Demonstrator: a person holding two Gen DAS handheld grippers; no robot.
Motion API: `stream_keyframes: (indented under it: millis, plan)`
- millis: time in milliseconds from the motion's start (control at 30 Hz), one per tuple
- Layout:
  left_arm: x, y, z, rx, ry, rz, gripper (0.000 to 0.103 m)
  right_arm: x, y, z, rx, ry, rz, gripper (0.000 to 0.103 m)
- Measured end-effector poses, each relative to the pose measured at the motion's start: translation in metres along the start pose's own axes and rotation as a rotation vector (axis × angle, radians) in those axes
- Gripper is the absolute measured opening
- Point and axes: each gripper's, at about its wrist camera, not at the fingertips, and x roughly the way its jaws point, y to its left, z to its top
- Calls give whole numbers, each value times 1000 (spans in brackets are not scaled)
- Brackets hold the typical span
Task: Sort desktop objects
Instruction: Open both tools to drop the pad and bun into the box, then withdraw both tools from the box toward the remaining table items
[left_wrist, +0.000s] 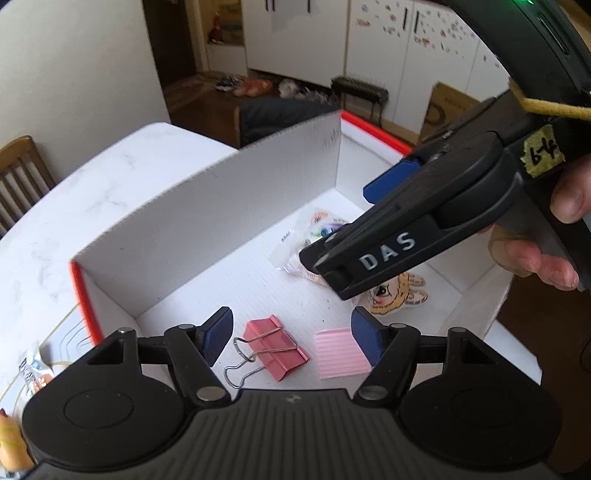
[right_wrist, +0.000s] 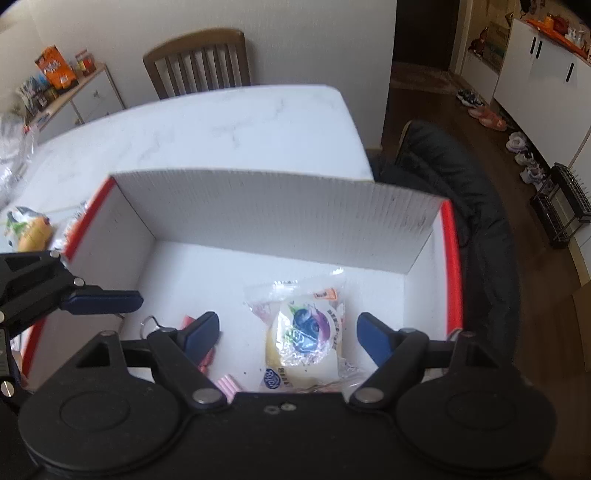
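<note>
Both grippers are hanging over the white box (right_wrist: 258, 218), pointing down into it. The left gripper (left_wrist: 291, 341) is released, with the pink binder clip (left_wrist: 273, 347) and pink note pad (left_wrist: 341, 352) lying loose on the box floor just below its open jaws. The right gripper (right_wrist: 284, 336) is likewise released; the snack packet (right_wrist: 306, 332) is lying flat between and beneath its fingers, untouched. A cartoon sticker (left_wrist: 399, 295) is sitting beyond the left gripper, partly under the right one.

Judged progress: four items are already boxed. Left of the left gripper, outside the box on the worktop (right_wrist: 229, 125), a yellow toy (right_wrist: 35, 230) and a small wrapper (left_wrist: 35, 369) are still waiting. The tall box wall and the two crowded grippers are the main obstructions.
</note>
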Motion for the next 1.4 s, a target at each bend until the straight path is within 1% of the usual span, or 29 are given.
stream_keyframes:
  millis: [67,100,367,533,667,900,967,1100,1133,1200,1333,1400]
  plan:
    - [-11,1,-2,-16,-29,3,70,-9,2,-1,-1,-22,6,81]
    - [-8,-1,3,-24,-43,6,70,-15,3,-1,-3,-35,11,81]
    - [-48,-1,-9,-70,-151,35,70,-53,7,-11,21,-145,59,82]
    - [-72,4,-20,-112,-191,58,70,-65,15,-19,1,-198,64,85]
    - [-91,11,-32,-142,-220,82,70,-68,23,-27,-23,-213,66,86]
    - [-123,25,-61,-204,-249,128,70,-73,35,-40,-48,-257,103,90]
    - [-129,31,-67,-229,-257,133,74,-75,39,-42,-56,-269,104,92]
    - [-139,42,-77,-264,-281,142,74,-75,47,-44,-66,-273,85,93]
    - [-142,45,-80,-274,-286,143,75,-75,49,-45,-66,-275,76,93]
    - [-149,54,-85,-298,-295,139,80,-75,52,-47,-62,-279,58,94]
    - [-159,70,-96,-325,-303,145,81,-76,62,-50,-42,-284,47,96]
    - [-163,77,-102,-332,-303,146,83,-77,70,-51,-41,-291,41,97]
